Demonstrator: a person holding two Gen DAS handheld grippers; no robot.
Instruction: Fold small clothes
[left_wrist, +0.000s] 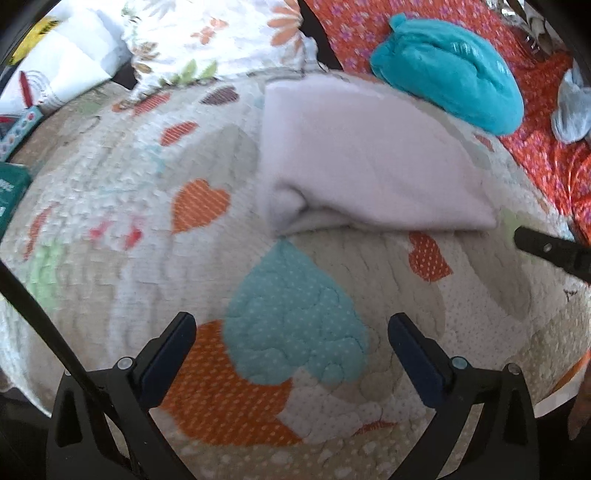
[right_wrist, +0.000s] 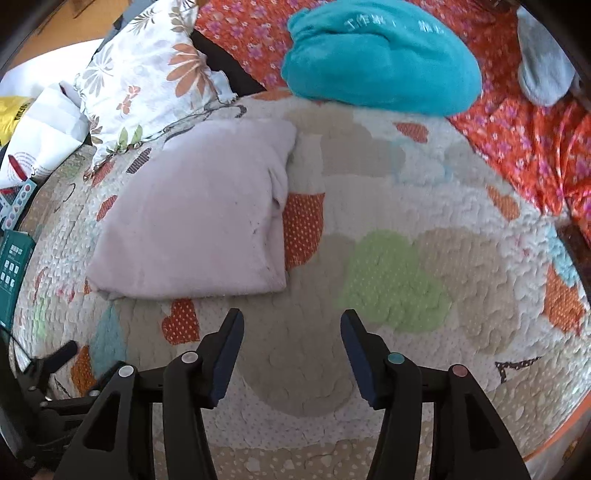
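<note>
Folded pale-pink clothing (right_wrist: 192, 210) lies flat on a quilted blanket (right_wrist: 388, 221) patterned with hearts and cloud shapes, just ahead and to the left of the right gripper (right_wrist: 291, 332) and ahead and slightly right of the left gripper (left_wrist: 291, 332). Both grippers hang over bare quilt with their fingers spread wide and nothing between them; the left one's dark fingers (left_wrist: 181, 332) frame a teal heart patch, the right one's frame beige quilting beside a green cloud patch. In the left wrist view one black tip of the right gripper pokes in from the right edge, near the garment's near right corner but apart from it. Nothing lies between either gripper and the garment. At the far left edge sit a dark green box (right_wrist: 13, 258) and a white bag (right_wrist: 44, 140) with printed marks, off the quilt. Beyond the garment's far left corner a white floral pillow (right_wrist: 147, 74) rests against the quilt's edge. Farther back, a bunched teal cloth (right_wrist: 380, 62) sits where the quilt meets an orange flowered sheet (right_wrist: 517, 140), near the garment's far right corner in the left view. A grey cloth (right_wrist: 543, 74) lies on the sheet at the far right.
</note>
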